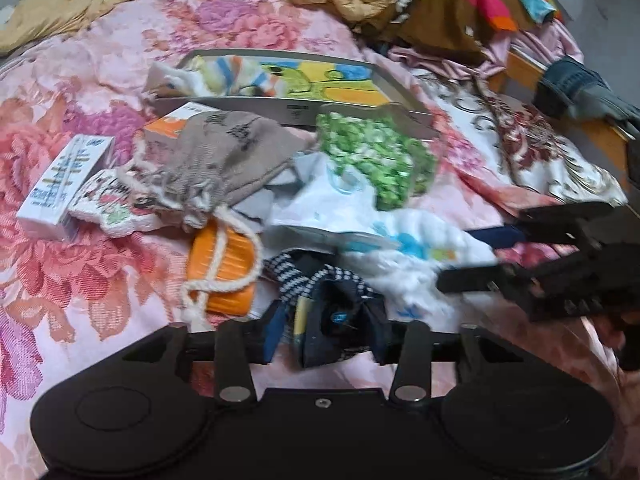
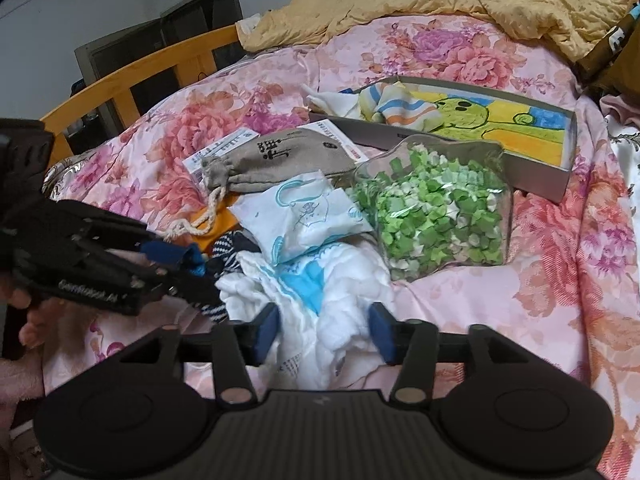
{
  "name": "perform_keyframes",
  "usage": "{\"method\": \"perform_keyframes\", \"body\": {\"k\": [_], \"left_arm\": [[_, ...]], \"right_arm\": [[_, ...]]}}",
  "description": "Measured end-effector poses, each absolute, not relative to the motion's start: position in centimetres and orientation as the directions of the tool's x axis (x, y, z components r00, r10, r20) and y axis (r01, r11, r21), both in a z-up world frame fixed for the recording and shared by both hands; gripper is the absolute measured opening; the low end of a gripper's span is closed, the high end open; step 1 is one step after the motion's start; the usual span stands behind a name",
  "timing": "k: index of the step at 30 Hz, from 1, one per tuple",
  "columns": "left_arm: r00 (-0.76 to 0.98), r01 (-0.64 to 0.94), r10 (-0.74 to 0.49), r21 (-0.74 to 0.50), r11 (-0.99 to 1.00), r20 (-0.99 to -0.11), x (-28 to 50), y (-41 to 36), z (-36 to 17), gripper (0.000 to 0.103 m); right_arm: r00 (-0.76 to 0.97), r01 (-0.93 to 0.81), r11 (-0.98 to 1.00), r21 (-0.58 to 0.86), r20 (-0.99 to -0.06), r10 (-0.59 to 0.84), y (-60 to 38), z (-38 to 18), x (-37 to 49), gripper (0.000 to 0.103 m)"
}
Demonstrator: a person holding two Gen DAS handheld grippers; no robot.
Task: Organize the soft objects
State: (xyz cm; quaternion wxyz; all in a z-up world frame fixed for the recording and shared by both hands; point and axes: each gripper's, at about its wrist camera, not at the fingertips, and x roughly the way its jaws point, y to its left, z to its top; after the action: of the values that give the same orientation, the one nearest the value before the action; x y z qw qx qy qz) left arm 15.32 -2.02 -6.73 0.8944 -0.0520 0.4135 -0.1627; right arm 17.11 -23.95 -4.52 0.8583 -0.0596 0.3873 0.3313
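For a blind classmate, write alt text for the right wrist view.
The right gripper straddles a white cloth on a pink floral bedspread, pads apart. Beyond lie a bag of green bits, a grey drawstring pouch and a shallow box.

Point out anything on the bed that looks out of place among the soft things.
The clear jar of green paper bits lies on its side against the grey box, a hard thing in the pile. Small cartons lie loose beside the grey pouch. Nothing has spilled.
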Motion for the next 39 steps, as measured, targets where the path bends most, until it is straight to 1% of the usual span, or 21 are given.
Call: {"method": "perform_keyframes", "body": {"k": [1,6,8,9,10,12,13,15,17,20,26,29,33,39], "left_arm": [[0.607,0.236,-0.328,-0.23,0.944,-0.724,15.5,-1.8,-6.8,0.055],[0.6,0.223,-0.344,-0.263,0.939,-0.722,16.3,-1.5,-7.2,0.058],[0.59,0.215,-0.359,-0.289,0.933,-0.723,16.7,-1.4,-7.5,0.058],[0.585,0.208,-0.369,-0.306,0.929,-0.722,16.9,-1.3,-7.6,0.058],[0.58,0.201,-0.381,-0.327,0.923,-0.72,17.1,-1.1,-7.7,0.057],[0.575,0.191,-0.404,-0.363,0.912,-0.712,17.4,-0.8,-7.7,0.042],[0.571,0.188,-0.416,-0.38,0.906,-0.708,17.4,-0.7,-7.8,0.039],[0.57,0.188,-0.425,-0.392,0.901,-0.703,17.4,-0.7,-7.7,0.029],[0.576,0.201,-0.427,-0.386,0.9,-0.697,17.2,-0.9,-7.5,0.023],[0.58,0.202,-0.449,-0.414,0.888,-0.68,17.1,-0.7,-7.0,0.017],[0.599,0.183,-0.518,-0.526,0.831,-0.61,16.8,0.6,-5.7,0.015],[0.61,0.195,-0.542,-0.553,0.81,-0.579,16.4,0.9,-4.8,0.015],[0.618,0.239,-0.577,-0.571,0.785,-0.534,15.8,0.9,-3.8,0.015],[0.639,0.325,-0.617,-0.565,0.758,-0.46,14.9,0.3,-2.2,0.015]], "right_arm": [[0.478,-0.617,0.772,0.156,-0.704,0.524,-23.9,-4.6,17.0,0.069],[0.469,-0.635,0.761,0.135,-0.715,0.518,-23.0,-4.9,16.6,0.075],[0.466,-0.64,0.759,0.122,-0.723,0.509,-22.6,-5.1,16.4,0.075],[0.465,-0.642,0.758,0.113,-0.729,0.503,-22.4,-5.2,16.4,0.073],[0.464,-0.642,0.76,0.104,-0.736,0.493,-22.2,-5.4,16.3,0.07],[0.47,-0.634,0.769,0.081,-0.749,0.467,-22.0,-5.8,16.3,0.046],[0.478,-0.628,0.775,0.072,-0.75,0.458,-21.9,-5.9,16.3,0.042],[0.482,-0.625,0.777,0.083,-0.742,0.467,-22.2,-5.9,16.2,0.033],[0.486,-0.621,0.778,0.098,-0.73,0.48,-22.5,-5.8,16.1,0.027],[0.497,-0.625,0.773,0.105,-0.71,0.499,-22.9,-5.0,16.0,0.023],[0.538,-0.626,0.774,0.097,-0.665,0.519,-23.7,-2.6,15.9,0.021],[0.568,-0.617,0.782,0.093,-0.635,0.524,-24.7,-1.2,15.9,0.021],[0.61,-0.6,0.795,0.094,-0.589,0.53,-25.9,0.6,15.9,0.021],[0.66,-0.579,0.806,0.124,-0.509,0.552,-27.6,2.5,15.9,0.021]]}}
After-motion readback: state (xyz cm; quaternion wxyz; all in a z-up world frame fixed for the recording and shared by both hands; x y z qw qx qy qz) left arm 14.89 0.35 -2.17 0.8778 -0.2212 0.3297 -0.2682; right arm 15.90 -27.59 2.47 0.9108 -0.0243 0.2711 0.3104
